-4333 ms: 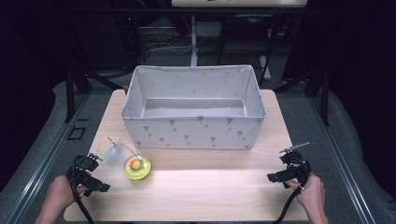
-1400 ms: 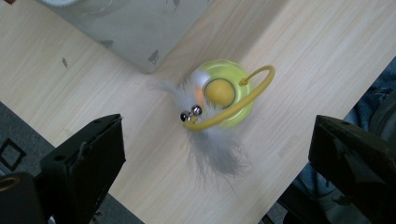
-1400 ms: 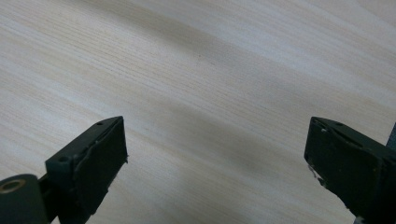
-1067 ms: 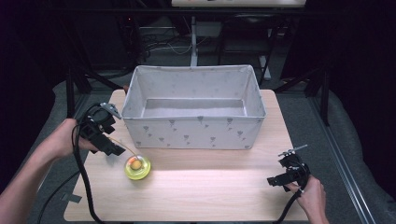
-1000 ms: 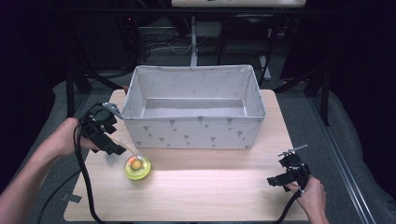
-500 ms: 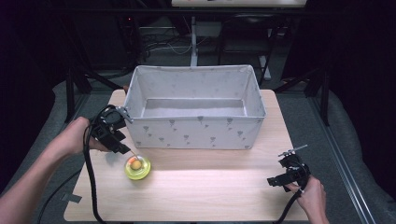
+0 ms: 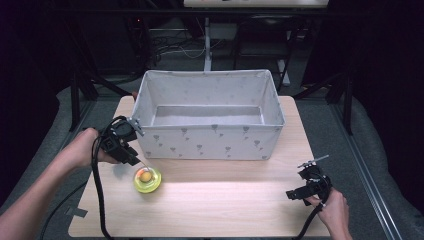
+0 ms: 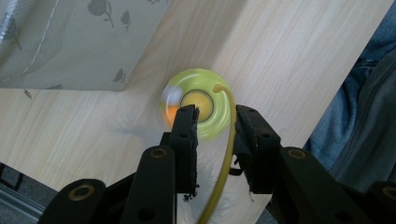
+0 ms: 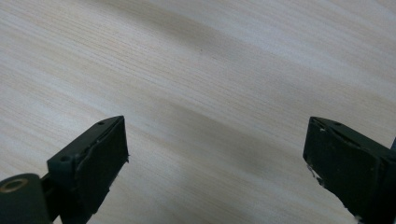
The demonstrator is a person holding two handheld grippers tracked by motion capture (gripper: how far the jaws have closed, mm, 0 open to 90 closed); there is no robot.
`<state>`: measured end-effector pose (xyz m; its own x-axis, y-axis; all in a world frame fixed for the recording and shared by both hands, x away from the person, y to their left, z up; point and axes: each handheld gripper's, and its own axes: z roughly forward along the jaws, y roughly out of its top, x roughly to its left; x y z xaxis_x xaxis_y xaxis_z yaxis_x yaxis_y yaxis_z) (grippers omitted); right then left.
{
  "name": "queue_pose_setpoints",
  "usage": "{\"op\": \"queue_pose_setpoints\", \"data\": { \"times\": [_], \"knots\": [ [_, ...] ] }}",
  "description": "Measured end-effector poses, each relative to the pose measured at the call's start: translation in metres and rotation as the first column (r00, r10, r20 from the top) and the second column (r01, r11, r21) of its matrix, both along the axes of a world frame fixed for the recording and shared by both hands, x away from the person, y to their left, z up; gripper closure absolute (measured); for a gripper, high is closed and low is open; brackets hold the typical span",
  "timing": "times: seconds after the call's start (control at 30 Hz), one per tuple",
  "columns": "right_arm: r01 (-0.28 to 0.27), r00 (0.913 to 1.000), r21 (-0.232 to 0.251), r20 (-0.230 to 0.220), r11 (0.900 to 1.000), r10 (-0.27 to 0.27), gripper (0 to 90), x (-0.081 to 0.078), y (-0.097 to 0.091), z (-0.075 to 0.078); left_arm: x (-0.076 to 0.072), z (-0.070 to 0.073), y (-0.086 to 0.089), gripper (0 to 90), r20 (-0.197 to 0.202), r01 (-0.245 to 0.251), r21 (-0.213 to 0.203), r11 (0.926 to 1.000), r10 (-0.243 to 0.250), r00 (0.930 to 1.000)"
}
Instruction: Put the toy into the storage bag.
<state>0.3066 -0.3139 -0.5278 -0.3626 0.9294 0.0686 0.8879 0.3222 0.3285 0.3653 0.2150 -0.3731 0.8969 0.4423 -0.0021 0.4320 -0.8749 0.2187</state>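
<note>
Over the last few seconds the left gripper had left the near-left corner of the light wooden tabletop, swung up beside the grey fabric storage box printed with small dark motifs, and come down onto the round yellow-green plastic toy with an orange centre, while the right gripper had stayed parked near the front right edge. That probably meant a pick-up of the toy was starting, perhaps to put it in the box, which looked empty. In the left gripper view the 2 black jaws stood narrow, with the toy's thin yellow flexible stem running between them and pale, wispy feathers beside it; whether the jaws already pinched the stem could not be told. The toy lay flat on the tabletop just in front of the box's near-left corner, its ringed body glossy and smooth against the matt, fine-grained wood. The box had soft cloth walls with a stitched rim. In the right gripper view the jaws stood wide apart over bare wood, holding nothing.
</note>
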Motion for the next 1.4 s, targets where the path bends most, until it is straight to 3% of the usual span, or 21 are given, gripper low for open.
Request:
{"op": "queue_pose_setpoints", "data": {
  "times": [0.23,0.7,1.4],
  "knots": [
    [-0.001,1.0,-0.001,-0.008,1.0,0.001,6.5,0.0003,0.0001,-0.0012,0.0002,-0.0011,-0.0036,77.5,-0.005,0.016,0.004,0.9999,-0.016,0.9999],
    [0.001,0.9999,0.006,-0.014,1.0,-0.001,6.4,0.0005,0.0005,-0.0037,-0.0001,0.0007,-0.0052,84.8,0.007,-0.002,-0.036,0.9994,0.002,1.0],
    [-0.006,0.9997,-0.001,-0.024,1.0,0.006,6.1,0.001,-0.0002,-0.0031,0.0004,0.0075,-0.0098,87.9,0.012,0.005,0.03,0.9995,-0.005,0.9999]
  ]
}}
